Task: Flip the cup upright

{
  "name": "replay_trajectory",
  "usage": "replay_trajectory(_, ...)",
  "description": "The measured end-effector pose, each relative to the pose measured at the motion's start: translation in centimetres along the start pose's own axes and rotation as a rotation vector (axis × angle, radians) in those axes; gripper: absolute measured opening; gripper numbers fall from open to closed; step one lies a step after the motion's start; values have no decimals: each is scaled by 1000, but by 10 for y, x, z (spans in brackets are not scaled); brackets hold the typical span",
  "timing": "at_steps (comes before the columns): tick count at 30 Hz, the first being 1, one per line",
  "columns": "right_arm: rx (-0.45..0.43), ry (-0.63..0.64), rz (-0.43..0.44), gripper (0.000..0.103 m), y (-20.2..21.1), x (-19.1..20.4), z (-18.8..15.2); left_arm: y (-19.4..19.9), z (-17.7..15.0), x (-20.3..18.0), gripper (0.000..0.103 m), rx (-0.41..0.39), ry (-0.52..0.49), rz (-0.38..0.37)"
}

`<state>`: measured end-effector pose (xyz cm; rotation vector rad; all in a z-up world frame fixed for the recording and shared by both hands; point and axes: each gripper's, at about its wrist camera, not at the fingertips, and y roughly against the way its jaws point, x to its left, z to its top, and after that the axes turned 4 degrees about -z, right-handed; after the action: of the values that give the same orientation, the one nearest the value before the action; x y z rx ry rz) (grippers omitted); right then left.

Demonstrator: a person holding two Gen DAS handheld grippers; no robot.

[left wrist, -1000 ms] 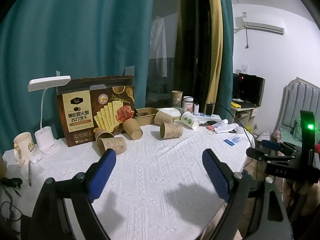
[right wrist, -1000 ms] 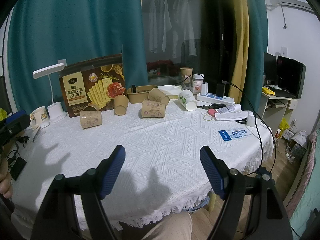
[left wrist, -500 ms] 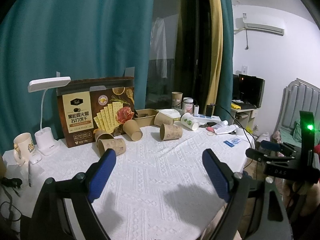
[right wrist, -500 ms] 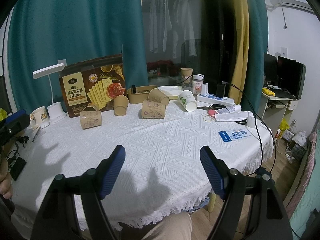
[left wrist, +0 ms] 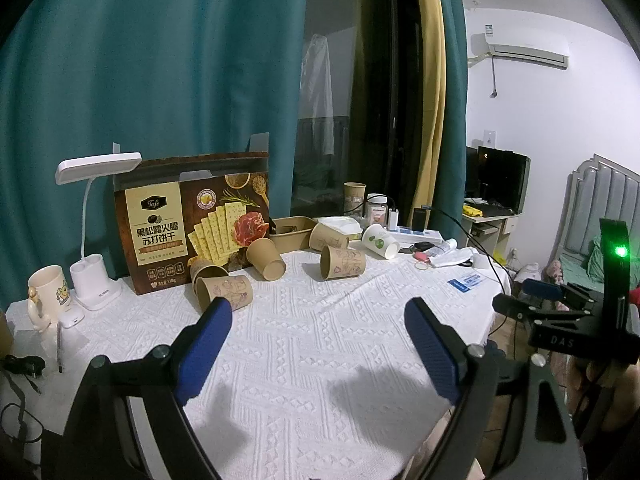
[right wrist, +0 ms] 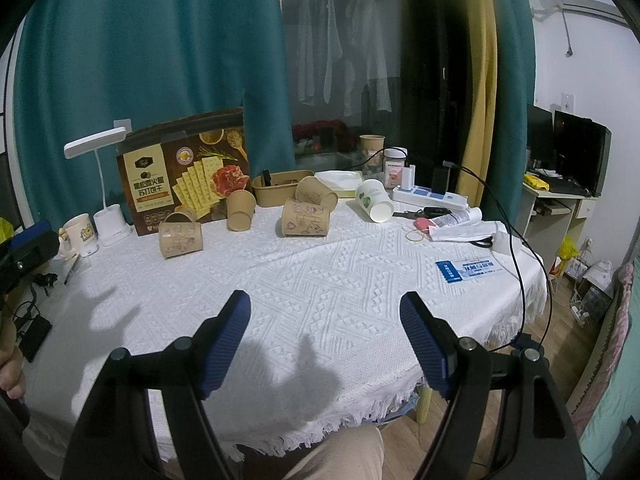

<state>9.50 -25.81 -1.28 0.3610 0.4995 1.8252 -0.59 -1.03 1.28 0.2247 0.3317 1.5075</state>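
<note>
Nothing had shifted — both the left gripper (left wrist: 318, 314) and right gripper (right wrist: 325, 307) hung wide open, cups (right wrist: 306, 219) mid-frame untouched.

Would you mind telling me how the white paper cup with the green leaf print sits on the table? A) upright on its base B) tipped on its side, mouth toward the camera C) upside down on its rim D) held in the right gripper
B: the white cup lies tilted on the tablecloth, its open mouth facing the camera; both grippers are open and empty.

Matt kraft-paper cups (right wrist: 305, 219), textured white cloth tablecloth (right wrist: 320, 280), glossy ceramic mug (left wrist: 47, 292)
</note>
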Motion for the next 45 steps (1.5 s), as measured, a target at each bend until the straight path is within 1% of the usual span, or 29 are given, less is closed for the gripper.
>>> replay_trajectory(6,1,-1,1,75,-1,-2,-1,-1,-1,1,88,6,-1,-3)
replay_trajectory(8,1,-1,1,75,-2,-2,-2,-5,-1,0,88,18,-18,13)
replay_trajectory(10,3,-2,1,75,-2,-2,-1,-14,-4,-2,98,56,-47,14)
replay_trajectory(11,5,-2,0,75,0,1,2,-20,-6,-3,103,83,-51,-4)
replay_trajectory(14,24,-9,-10,75,-12,-9,4,-37,-12,0,103,149,-22,-66)
replay_trajectory(17,53,-13,-11,75,-29,-19,4,-57,-14,4,103,200,12,-95)
replay_trajectory(18,82,-19,-8,75,-43,-27,4,-65,-14,6,103,221,26,-100)
replay_trajectory(22,169,-32,-7,75,-87,-55,8,-112,-10,18,103,361,88,-113)
replay_trajectory(24,187,-23,-23,75,-106,-68,16,-139,-6,24,103,432,99,-141)
replay_trajectory(25,185,-18,-19,75,-118,-77,19,-152,-2,26,103,450,108,-152)
replay_trajectory(28,181,-9,-19,75,-148,-99,38,-190,13,33,103,482,144,-187)
replay_trajectory(31,177,-16,2,75,-175,-120,63,-228,32,34,103,515,187,-219)
replay_trajectory(33,166,-26,17,75,-194,-132,80,-252,46,36,103,514,217,-233)
replay_trajectory(36,158,-41,23,75,-220,-146,101,-296,65,38,103,514,238,-231)
replay_trajectory(41,190,-80,78,75,-272,-164,130,-369,86,48,103,539,370,-255)
replay_trajectory(45,211,-69,105,75,-306,-167,142,-425,99,48,103,554,410,-227)
